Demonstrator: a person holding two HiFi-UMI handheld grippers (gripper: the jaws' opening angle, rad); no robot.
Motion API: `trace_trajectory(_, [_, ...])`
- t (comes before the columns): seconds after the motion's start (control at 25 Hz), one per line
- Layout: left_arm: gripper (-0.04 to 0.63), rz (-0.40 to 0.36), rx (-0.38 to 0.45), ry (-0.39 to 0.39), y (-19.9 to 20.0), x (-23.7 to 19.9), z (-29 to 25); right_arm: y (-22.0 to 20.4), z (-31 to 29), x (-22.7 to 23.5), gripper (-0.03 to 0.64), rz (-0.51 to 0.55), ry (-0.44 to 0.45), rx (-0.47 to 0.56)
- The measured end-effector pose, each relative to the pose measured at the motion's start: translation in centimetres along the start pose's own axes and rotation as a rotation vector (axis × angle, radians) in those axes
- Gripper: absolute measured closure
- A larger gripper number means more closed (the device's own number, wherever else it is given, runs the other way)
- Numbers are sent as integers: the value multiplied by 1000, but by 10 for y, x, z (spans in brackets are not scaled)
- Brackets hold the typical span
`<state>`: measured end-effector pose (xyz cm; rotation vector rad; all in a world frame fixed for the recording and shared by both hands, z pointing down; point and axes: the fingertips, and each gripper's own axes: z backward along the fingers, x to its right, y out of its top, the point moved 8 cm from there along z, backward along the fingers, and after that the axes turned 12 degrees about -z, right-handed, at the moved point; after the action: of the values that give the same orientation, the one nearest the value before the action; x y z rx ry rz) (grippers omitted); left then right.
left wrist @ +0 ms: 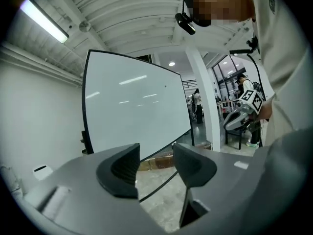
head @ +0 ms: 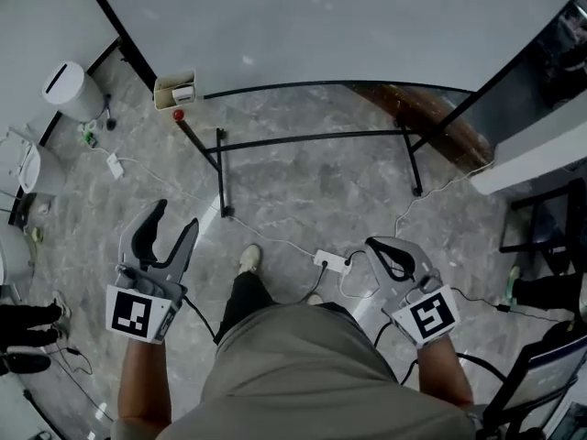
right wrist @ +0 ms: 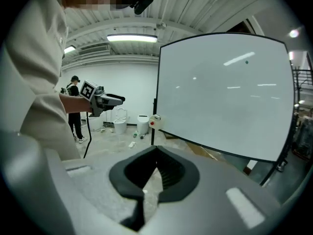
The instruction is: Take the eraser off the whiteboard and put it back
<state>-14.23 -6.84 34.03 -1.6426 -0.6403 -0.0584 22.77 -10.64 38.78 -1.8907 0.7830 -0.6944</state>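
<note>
The whiteboard [head: 348, 26] stands in front of me on a black frame. At its lower left corner, a small holder carries the white eraser [head: 183, 92] with a red-tipped marker beside it; the eraser [right wrist: 154, 121] also shows in the right gripper view. My left gripper [head: 176, 216] is held low over the floor, well short of the board, jaws open and empty; the left gripper view looks between them [left wrist: 155, 155] at the whiteboard [left wrist: 132, 106]. My right gripper [head: 376, 246] is shut on nothing, its pads meeting [right wrist: 156, 153].
The board's black legs [head: 220, 172] and crossbar stand on the marble floor. A white power strip [head: 332, 262] and cables lie near my shoe [head: 249, 258]. A white bin [head: 73, 90] and toilets sit at the left. Dark furniture [head: 541, 246] is at the right.
</note>
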Motion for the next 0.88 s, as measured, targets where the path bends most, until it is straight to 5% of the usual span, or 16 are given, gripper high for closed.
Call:
trace_trajectory(0.2, [451, 13, -78, 103, 32, 83, 64, -23, 44, 14, 614, 51, 120, 8])
trace_trajectory(0.36, [589, 21, -154, 138, 50, 126, 110, -32, 78, 5, 614, 56, 176, 12])
trace_trajectory(0.56, [589, 11, -194, 94, 59, 163, 141, -50, 109, -8, 614, 50, 210, 33])
trace_trajectory(0.88, [589, 65, -133, 101, 67, 200, 220, -52, 136, -69, 614, 105, 238, 66])
